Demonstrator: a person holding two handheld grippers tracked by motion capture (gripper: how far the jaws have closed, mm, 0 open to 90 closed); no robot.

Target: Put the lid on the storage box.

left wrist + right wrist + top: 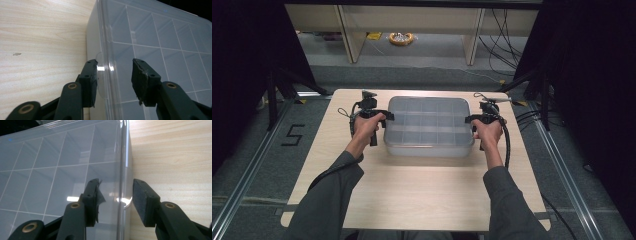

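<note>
Grippers (382, 116) astride box (429, 125) edges (lidded)

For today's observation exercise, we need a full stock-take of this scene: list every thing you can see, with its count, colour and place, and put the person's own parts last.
Compartment box: one, clear plastic with a divider grid, lid on, middle of the table.
Table: one, light wood, under the box.
Cable coil: one, yellow, on the floor beyond the table.
Floor marking: one, black, shaped like a 5, left of the table.
Left gripper: one, black, jaws astride the box's left rim, with a gap on the lid side.
Right gripper: one, black, jaws astride the box's right rim, not pressing.
Sleeves: two, grey, entering from the bottom of the high view.
</note>
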